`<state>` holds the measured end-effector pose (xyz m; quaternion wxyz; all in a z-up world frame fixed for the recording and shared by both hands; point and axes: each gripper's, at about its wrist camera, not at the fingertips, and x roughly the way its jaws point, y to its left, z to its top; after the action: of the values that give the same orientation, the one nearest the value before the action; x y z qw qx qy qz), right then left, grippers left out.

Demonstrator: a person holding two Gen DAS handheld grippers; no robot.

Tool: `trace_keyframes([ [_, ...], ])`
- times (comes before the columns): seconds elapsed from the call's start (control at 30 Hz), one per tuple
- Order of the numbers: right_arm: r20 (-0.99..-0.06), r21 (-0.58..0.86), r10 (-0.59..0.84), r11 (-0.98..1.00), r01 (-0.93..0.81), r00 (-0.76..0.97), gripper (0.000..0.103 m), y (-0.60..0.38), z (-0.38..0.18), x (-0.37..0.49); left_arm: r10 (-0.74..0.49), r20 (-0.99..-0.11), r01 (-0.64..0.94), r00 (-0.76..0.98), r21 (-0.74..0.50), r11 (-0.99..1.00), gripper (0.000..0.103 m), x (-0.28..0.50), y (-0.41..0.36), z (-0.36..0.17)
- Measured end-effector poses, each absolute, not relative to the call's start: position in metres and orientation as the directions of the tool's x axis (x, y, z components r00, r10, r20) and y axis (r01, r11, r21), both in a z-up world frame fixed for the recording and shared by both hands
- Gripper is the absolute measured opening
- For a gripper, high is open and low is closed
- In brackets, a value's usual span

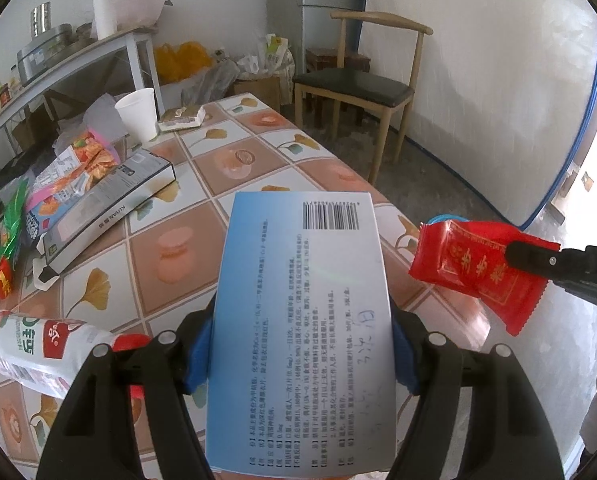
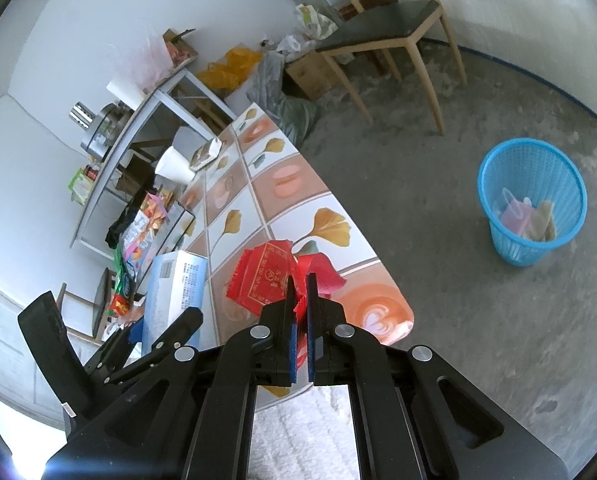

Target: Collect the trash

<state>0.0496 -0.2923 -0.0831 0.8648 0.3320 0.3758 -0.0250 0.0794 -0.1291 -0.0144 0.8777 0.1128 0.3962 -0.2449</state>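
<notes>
Two trash items held, one per gripper, above the tiled table [image 1: 202,220].

Left gripper [image 1: 298,356]: clamped across the flat blue medicine box [image 1: 302,320], raised off the table. Right gripper [image 2: 300,292]: pinched together on the red snack wrapper [image 2: 266,280], near the table's edge. Blue mesh waste basket [image 2: 494,168]: on the floor, well apart, some trash already inside. Advised: carried over the rim before release, grips kept firm, wrapper dropped first, box tipped in lengthwise.

Patterned table [image 1: 226,160] — white cup [image 1: 138,114], long box [image 1: 110,204], snack packets [image 1: 70,172] on it.
</notes>
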Motion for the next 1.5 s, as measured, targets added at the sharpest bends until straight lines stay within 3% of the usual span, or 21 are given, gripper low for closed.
trace_keyframes([
  [1.03, -0.652, 0.555, 0.176, 0.773, 0.306, 0.737, 0.002, -0.309, -0.065, 0.034, -0.397, -0.662, 0.499, 0.636, -0.039, 0.865, 0.069, 0.064, -0.117, 0.026],
  [1.5, -0.604, 0.592, 0.043, 0.692, 0.412, 0.796, 0.002, -0.374, -0.062, -0.007, -0.550, -0.658, 0.613, 0.514, -0.167, 0.772, 0.069, 0.080, -0.159, 0.051],
])
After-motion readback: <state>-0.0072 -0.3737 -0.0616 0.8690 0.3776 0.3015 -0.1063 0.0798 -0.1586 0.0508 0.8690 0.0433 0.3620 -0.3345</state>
